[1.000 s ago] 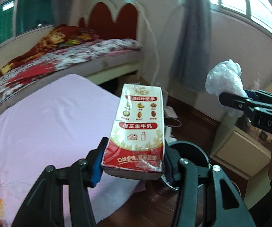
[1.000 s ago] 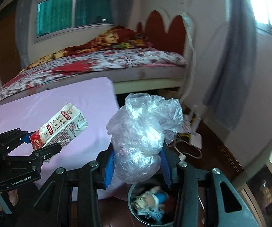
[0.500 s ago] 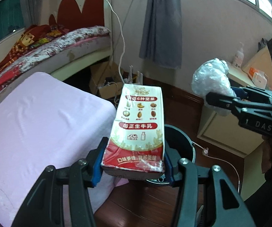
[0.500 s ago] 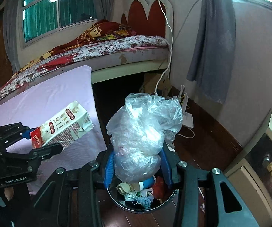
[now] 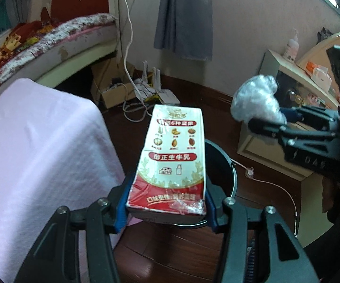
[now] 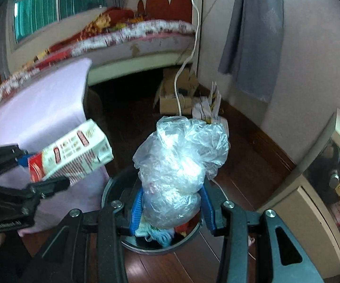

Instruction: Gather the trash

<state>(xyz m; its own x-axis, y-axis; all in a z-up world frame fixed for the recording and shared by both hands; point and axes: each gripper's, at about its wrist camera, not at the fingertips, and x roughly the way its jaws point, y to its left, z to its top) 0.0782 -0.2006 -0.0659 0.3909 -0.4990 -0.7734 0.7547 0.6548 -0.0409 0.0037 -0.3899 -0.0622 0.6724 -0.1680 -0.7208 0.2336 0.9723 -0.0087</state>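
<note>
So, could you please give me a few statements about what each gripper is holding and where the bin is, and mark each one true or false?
1. The left gripper is shut on a milk carton. True.
2. The right gripper is open and holds nothing. False: it is shut on a crumpled clear plastic bag.
3. The round black trash bin on the wooden floor holds no trash. False: trash already lies in it.
4. The plastic bag is over the bin's opening in the right wrist view. True.
5. The milk carton lies on the pink sheet. False: it is held in the air beside it.
</note>
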